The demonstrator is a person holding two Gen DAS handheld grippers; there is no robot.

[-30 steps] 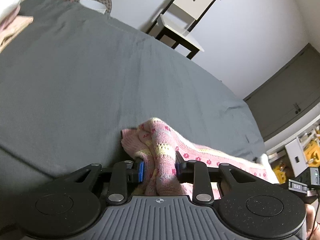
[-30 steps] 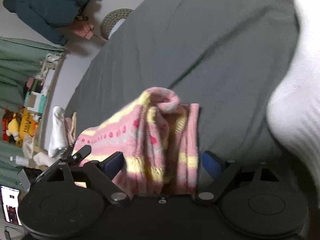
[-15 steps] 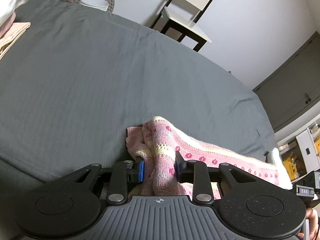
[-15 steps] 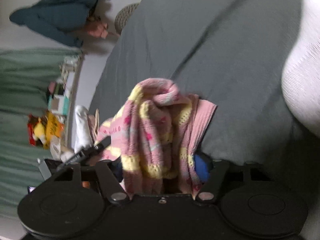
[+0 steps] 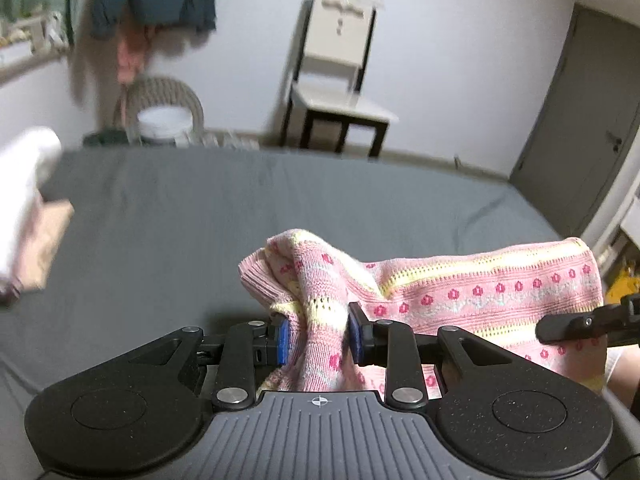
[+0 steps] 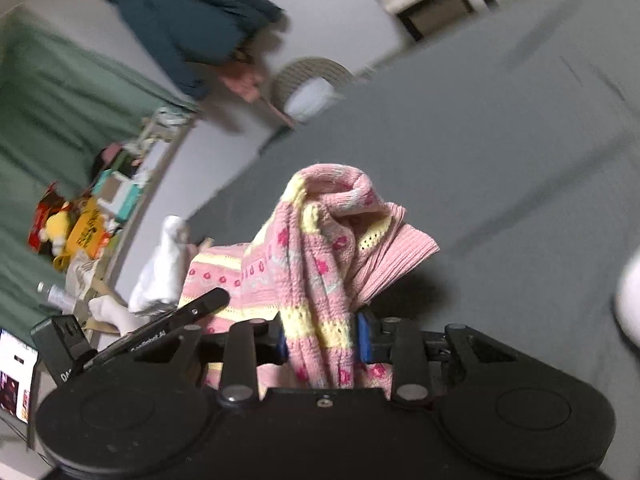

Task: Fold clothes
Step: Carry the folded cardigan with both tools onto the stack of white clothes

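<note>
A pink knit garment (image 5: 480,284) with yellow stripes and small red flowers hangs above the grey bed sheet (image 5: 240,208). My left gripper (image 5: 316,338) is shut on a bunched corner of it, blue pads pressed into the knit. The cloth stretches right toward the other gripper's finger (image 5: 580,322). In the right wrist view the same pink knit garment (image 6: 320,248) is bunched upward, and my right gripper (image 6: 322,340) is shut on it. The left gripper's finger (image 6: 200,308) shows at the lower left there.
A white and beige pile of clothes (image 5: 24,216) lies at the bed's left edge. Beyond the bed stand a chair (image 5: 340,92) and a wicker basket (image 5: 168,108). A dark blue garment (image 6: 192,24) hangs on the wall. White cloth (image 6: 630,300) lies at the right.
The right gripper closed on the knit garment. Both grippers lifted it off the sheet, and the views tilted up toward the far wall.
</note>
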